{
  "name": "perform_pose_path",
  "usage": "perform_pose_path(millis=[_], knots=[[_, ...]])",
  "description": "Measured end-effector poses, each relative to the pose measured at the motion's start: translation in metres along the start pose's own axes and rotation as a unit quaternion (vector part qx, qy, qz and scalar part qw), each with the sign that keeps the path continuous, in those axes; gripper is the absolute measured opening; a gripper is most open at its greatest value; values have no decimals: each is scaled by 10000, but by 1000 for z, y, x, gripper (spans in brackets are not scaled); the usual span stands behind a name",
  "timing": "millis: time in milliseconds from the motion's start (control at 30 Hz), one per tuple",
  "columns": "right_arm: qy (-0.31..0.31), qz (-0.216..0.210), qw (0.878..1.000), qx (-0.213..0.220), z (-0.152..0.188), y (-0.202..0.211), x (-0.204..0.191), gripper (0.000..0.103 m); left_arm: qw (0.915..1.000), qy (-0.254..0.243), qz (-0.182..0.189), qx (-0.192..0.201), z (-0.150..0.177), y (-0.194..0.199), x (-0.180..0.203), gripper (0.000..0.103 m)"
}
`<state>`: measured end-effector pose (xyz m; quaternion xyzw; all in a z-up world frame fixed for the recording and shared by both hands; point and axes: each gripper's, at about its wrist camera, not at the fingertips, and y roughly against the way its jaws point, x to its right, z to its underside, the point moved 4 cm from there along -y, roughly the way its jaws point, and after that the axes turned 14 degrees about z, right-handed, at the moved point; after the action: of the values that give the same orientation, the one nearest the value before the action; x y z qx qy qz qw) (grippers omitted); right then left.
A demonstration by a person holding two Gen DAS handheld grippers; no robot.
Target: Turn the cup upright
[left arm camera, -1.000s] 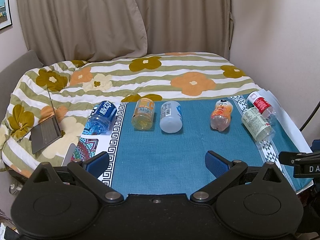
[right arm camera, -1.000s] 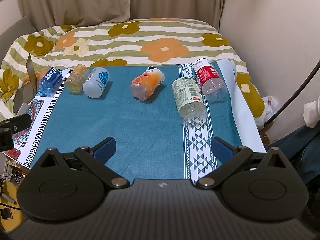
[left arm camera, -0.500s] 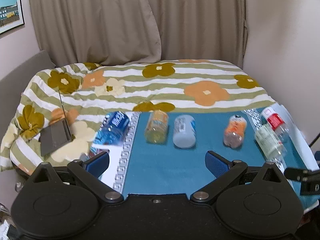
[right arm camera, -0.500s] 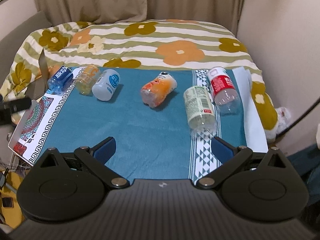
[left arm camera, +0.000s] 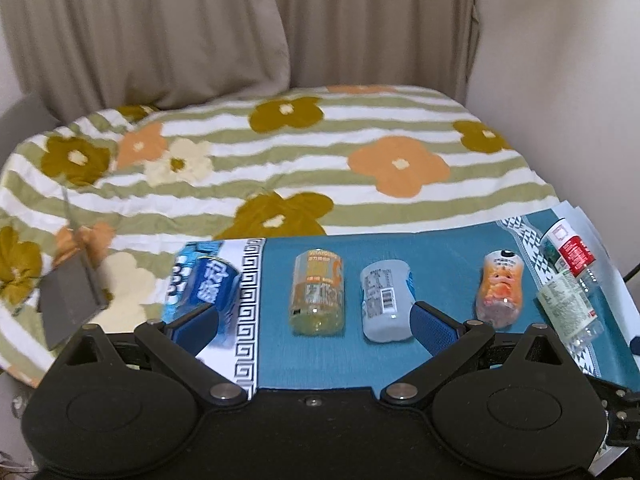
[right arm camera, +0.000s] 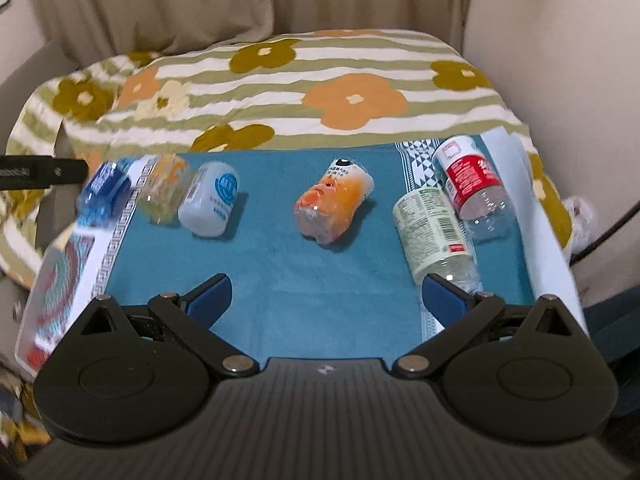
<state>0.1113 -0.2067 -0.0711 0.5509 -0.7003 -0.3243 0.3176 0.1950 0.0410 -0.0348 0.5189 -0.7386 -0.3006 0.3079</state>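
Several bottle-like cups lie on their sides in a row on a teal cloth (left arm camera: 440,264): a blue one (left arm camera: 204,280), a yellow one (left arm camera: 318,292), a white one (left arm camera: 386,300), an orange one (left arm camera: 500,288), a green-labelled one (left arm camera: 566,308) and a red-labelled one (left arm camera: 570,250). They also show in the right wrist view, with the orange one (right arm camera: 334,202) in the middle and the green-labelled one (right arm camera: 434,232) close to my right finger. My left gripper (left arm camera: 314,324) is open and empty, just short of the yellow and white cups. My right gripper (right arm camera: 326,298) is open and empty.
The cloth lies on a table before a bed with a striped flowered quilt (left arm camera: 280,160). A dark laptop (left arm camera: 70,300) rests on the quilt at left. Curtains (left arm camera: 160,32) hang behind and a wall stands at right. A patterned white mat (right arm camera: 60,280) covers the table's left end.
Both grippers have moved forward towards the row of cups, which now look larger and nearer. Both stay open and empty. No cup has moved.
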Motion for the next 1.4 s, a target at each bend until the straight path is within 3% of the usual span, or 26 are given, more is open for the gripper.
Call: perform_pose_path(millis=[433, 667, 867, 967, 1400], knots=[[-1004, 246, 9897, -990, 10, -56, -20, 103, 9904, 133, 689, -1192, -18, -118, -52, 101], [-976, 414, 9834, -1472, 20, -74, -24, 103, 9832, 205, 877, -1590, -13, -149, -65, 95], [-992, 527, 9810, -1582, 22, -83, -29, 103, 9778, 283, 1017, -1809, -8, -165, -69, 84], [-989, 549, 9801, -1632, 23, -86, -30, 103, 9733, 402, 1169, -1935, -5, -170, -70, 64], [-807, 490, 9848, -1458, 13, -74, -28, 103, 9816, 423, 1047, -1537, -11, -138, -66, 63]])
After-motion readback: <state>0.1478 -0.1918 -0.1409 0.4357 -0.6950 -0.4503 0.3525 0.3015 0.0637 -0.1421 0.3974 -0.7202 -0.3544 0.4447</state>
